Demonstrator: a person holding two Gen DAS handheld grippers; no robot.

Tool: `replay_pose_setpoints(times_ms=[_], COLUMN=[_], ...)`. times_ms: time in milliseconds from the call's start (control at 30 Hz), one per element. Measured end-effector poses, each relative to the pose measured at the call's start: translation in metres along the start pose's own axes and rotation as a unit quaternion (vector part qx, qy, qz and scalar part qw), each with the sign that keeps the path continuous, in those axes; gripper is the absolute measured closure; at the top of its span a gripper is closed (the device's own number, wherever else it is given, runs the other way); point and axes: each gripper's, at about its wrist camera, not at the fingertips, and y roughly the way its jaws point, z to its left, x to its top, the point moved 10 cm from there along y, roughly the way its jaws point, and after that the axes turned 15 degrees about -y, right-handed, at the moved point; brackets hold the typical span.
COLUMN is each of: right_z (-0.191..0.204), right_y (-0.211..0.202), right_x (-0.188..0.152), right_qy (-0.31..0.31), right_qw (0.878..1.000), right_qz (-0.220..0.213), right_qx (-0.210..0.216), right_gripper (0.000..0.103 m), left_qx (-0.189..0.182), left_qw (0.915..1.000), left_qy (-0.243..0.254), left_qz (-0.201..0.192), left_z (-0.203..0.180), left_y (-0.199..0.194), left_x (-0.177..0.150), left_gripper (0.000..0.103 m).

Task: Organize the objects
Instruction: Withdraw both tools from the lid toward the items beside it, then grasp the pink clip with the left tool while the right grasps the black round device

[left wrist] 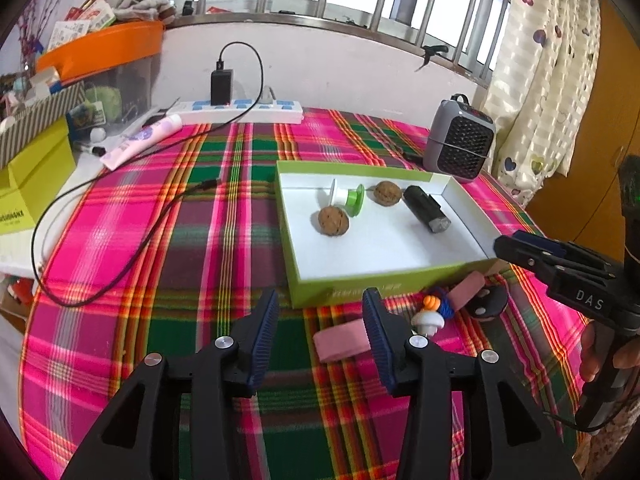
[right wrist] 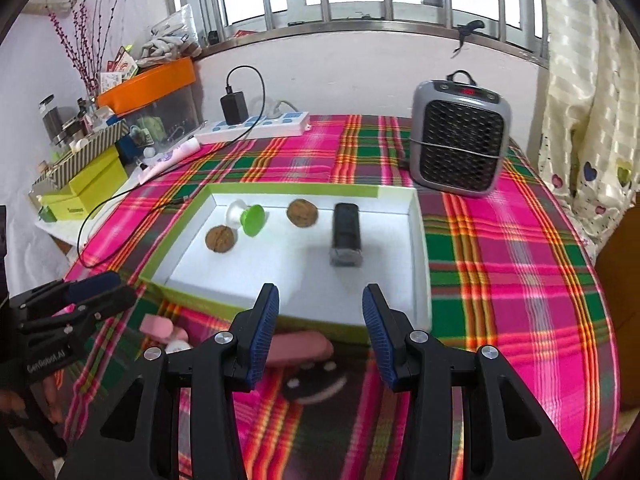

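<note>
A green-rimmed white box (left wrist: 384,254) (right wrist: 420,240) on the plaid table holds two walnuts (left wrist: 333,221) (right wrist: 221,239), a green-and-white spool (left wrist: 349,199) (right wrist: 246,216) and a black cylinder (left wrist: 426,214) (right wrist: 346,234). In front of the box lie a pink eraser (left wrist: 340,340), a second pink eraser (left wrist: 466,289) (right wrist: 302,347), a small toy figure (left wrist: 432,312) and a black round object (left wrist: 486,304) (right wrist: 314,384). My left gripper (left wrist: 322,336) is open and empty, just left of the near eraser. My right gripper (right wrist: 320,332) is open and empty above the second eraser.
A grey heater (left wrist: 460,140) (right wrist: 460,140) stands behind the box. A power strip (left wrist: 240,110) (right wrist: 256,126) with charger and cable lies at the back. Boxes and clutter (left wrist: 40,152) (right wrist: 88,176) crowd the left side. A curtain (left wrist: 540,80) hangs at the right.
</note>
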Motion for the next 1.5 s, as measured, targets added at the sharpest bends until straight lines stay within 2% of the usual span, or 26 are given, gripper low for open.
replay_pose_setpoints(times_ms=[233,600,767,833,1167,1500], right_z=[-0.008,-0.001,0.006,0.008,0.017,0.012], right_y=[-0.008,-0.008,-0.001,0.002,0.013,0.012], right_x=[-0.016,-0.045,-0.046,-0.047,-0.047,-0.052], right_qy=[0.002,0.011,0.014,0.013,0.004,-0.013], right_qw=[1.0,1.0,0.999,0.999,0.999,0.999], right_qz=[0.002,0.016,0.018,0.022,0.034,0.045], right_qx=[-0.015,0.004,0.024,0.027,0.039,0.017], right_gripper=[0.058,0.058,0.057,0.053,0.053,0.053], left_qx=[-0.008,-0.014,-0.016,-0.016,-0.024,-0.039], left_qw=[0.9999,0.9993,0.9988,0.9985,0.998,0.9967], left_qy=[-0.004,0.01,0.018,0.02,0.026,0.03], left_qz=[0.009,0.032,0.043,0.049,0.053,0.064], left_z=[0.003,-0.003,-0.005,-0.006,-0.011,-0.02], left_y=[0.003,0.016,0.021,0.022,0.023,0.021], left_x=[-0.013,-0.029,-0.035,-0.037,-0.04,-0.047], left_gripper=[0.059,0.058,0.058,0.058,0.058,0.058])
